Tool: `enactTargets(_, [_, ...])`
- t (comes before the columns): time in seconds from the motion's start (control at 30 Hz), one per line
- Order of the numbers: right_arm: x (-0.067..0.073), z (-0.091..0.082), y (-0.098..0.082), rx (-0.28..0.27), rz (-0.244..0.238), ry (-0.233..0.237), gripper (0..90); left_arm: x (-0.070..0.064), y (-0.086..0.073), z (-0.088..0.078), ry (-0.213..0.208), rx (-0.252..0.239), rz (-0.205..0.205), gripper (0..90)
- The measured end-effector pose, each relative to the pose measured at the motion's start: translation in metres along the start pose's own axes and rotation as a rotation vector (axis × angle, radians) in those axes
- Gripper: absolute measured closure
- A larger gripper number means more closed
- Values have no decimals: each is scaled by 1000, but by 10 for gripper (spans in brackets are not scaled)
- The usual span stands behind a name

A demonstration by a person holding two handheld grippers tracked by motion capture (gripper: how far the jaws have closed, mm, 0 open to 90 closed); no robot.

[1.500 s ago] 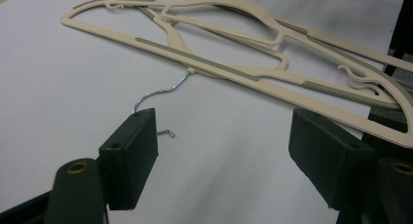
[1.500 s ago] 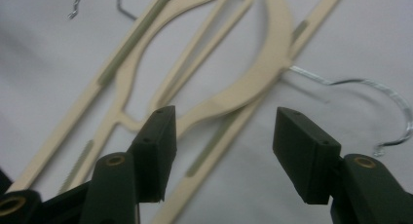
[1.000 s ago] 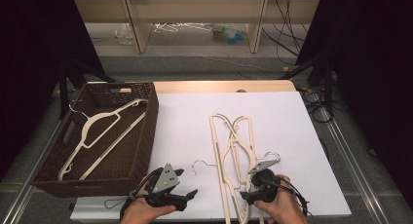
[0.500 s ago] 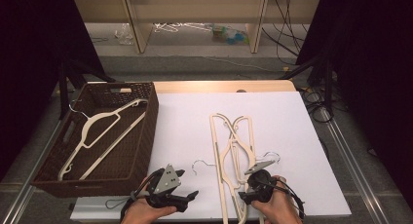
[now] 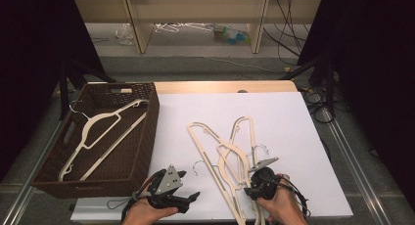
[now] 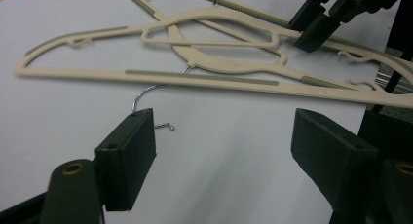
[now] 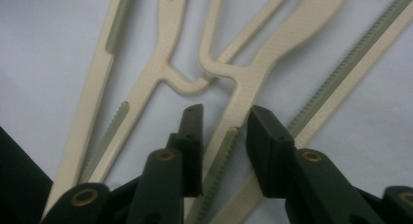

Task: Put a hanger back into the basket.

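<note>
Three cream plastic hangers lie overlapped on the white sheet. My right gripper sits over their near ends. In the right gripper view its jaws straddle one hanger arm; they have just been closing, and thin gaps still show beside the arm. My left gripper rests open at the sheet's near edge. In the left gripper view, its jaws have only bare sheet between them. A metal hook lies just beyond the left one. A fourth hanger lies in the brown basket.
The wicker basket stands at the left, its right wall along the sheet's edge. A wooden tabletop strip shows behind the sheet. Cables trail from the right gripper near the front edge. In the left gripper view the right gripper touches the hangers at the top right.
The right gripper's jaws have narrowed around the hanger arm. Both hands stay where they were, and the hangers have not shifted.
</note>
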State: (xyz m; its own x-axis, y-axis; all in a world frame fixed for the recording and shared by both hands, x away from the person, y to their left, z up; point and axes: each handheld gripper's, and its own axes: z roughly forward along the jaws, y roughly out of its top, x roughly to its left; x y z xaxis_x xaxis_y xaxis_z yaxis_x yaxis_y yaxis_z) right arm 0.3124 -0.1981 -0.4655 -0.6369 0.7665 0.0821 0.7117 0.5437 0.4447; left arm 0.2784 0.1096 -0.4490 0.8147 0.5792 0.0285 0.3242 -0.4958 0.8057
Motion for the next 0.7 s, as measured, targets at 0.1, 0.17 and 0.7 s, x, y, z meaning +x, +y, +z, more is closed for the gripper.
enactTargets(0.1, [-7, 0, 0, 0, 7, 26, 743, 1, 0, 0, -5, 4, -2, 245])
enactTargets(0.17, [-7, -1, 1, 2, -1, 31, 748, 1, -1, 1, -1, -6, -5, 245])
enactTargets(0.7, [-24, -24, 0, -30, -195, 46, 802, 15, 14, 19, 17, -26, -31, 248])
